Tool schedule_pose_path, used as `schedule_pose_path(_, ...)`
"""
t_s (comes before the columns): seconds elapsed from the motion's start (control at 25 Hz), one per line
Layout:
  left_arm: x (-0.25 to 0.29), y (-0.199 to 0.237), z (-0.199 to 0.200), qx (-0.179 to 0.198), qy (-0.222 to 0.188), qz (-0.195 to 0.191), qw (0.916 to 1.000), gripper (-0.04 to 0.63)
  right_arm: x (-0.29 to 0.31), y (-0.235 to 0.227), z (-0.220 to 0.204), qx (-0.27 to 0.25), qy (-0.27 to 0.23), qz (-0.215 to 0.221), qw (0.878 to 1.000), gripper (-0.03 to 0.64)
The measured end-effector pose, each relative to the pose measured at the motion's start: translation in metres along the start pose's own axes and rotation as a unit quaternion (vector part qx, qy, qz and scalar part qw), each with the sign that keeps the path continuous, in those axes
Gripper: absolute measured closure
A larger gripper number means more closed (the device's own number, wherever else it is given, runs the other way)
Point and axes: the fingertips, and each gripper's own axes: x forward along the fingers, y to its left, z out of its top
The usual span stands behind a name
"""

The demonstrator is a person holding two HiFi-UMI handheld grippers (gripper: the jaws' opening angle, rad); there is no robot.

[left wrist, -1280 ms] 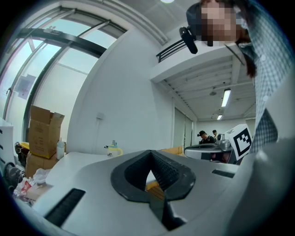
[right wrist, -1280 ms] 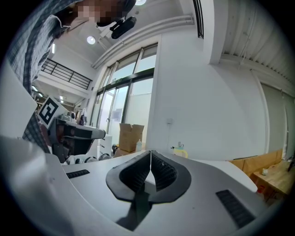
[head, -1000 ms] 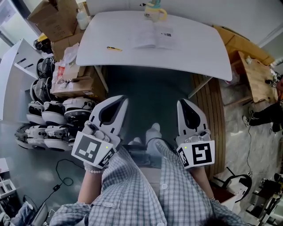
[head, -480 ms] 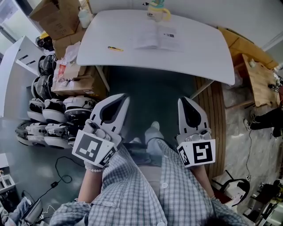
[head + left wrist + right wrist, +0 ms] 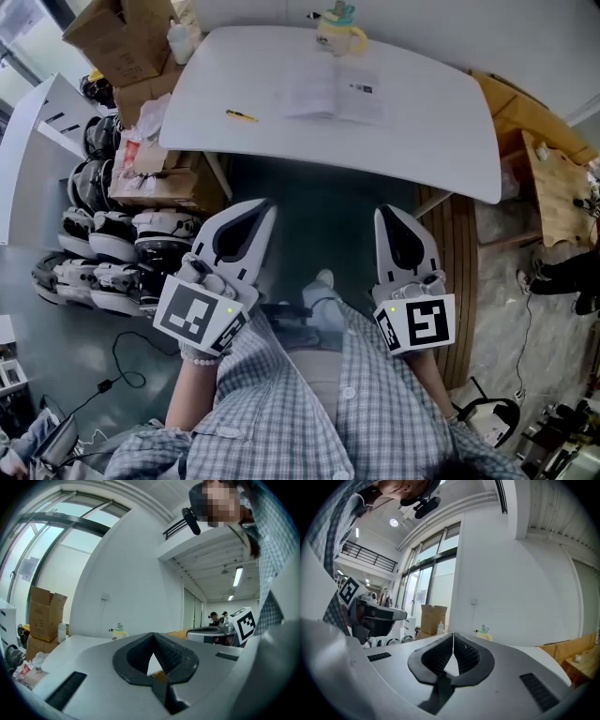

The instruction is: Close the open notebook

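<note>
A grey-floored room holds a white table (image 5: 422, 122), with cardboard boxes (image 5: 112, 42) stacked at its left. The open notebook (image 5: 335, 94) lies flat near the table's far edge, its spread running left to right, spine toward the person. Its print is too small to read. The left gripper (image 5: 261, 208) and right gripper (image 5: 382, 214) are well short of it, jaws pressed together, empty.

Grey-white checked shirt (image 5: 281, 412) with buttons, pearly bead bracelet (image 5: 199, 357).

Ahead of my left gripper (image 5: 262, 210) and right gripper (image 5: 385, 215) stands the table (image 5: 422, 122). On it lies the notebook (image 5: 336, 94), pen (image 5: 241, 115) to its left, cup (image 5: 337, 36) behind. Boxes (image 5: 108, 42) stand left of the table.
</note>
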Motion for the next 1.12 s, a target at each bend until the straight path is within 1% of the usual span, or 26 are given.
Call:
schedule_pose_path(0.44,0.049,0.001,0.011,0.003,-0.001,0.017,0.9998,0.588,0.030,-0.048,0.004,0.001,-0.003,0.018,1.000,0.597)
schedule_pose_path(0.6,0.062,-0.002,0.012,0.004,-0.001,0.021,0.9998,0.588,0.041,-0.058,0.005,0.009,-0.008,0.030,0.999,0.597)
schedule_pose_path(0.76,0.072,-0.004,0.013,0.005,0.001,0.027,0.9996,0.588,0.049,-0.063,0.008,-0.007,-0.011,0.045,0.999,0.597)
schedule_pose_path(0.88,0.079,-0.003,0.015,0.002,-0.002,0.038,0.9993,0.588,0.052,-0.072,0.010,-0.007,-0.015,0.049,0.999,0.597)
schedule_pose_path(1.12,0.091,-0.006,0.012,0.005,-0.003,0.045,0.9990,0.588,0.058,-0.085,0.003,-0.005,-0.015,0.056,0.998,0.597)
